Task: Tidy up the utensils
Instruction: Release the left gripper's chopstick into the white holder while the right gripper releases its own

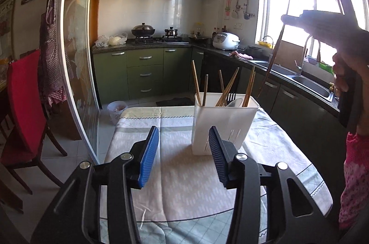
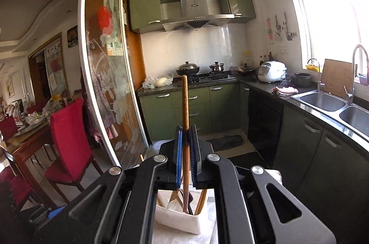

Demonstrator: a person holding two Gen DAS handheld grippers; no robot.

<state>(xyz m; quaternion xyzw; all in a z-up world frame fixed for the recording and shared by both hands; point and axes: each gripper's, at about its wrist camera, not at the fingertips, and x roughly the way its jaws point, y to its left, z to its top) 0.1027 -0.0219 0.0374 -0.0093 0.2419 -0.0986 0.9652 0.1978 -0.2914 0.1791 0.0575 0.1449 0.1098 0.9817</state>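
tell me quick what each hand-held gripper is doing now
Left hand-held gripper: open, holding nothing.
Right hand-held gripper: closed on a wooden chopstick.

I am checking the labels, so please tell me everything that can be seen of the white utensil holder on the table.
The white utensil holder is a tall, rectangular tub that looks like plastic, with thin drain slots low in its side. It stands upright on the patterned tablecloth, towards the far right of the table. Several wooden chopsticks lean inside it, with a white spoon and a dark fork. The open left hand-held gripper is in front of it, not touching.
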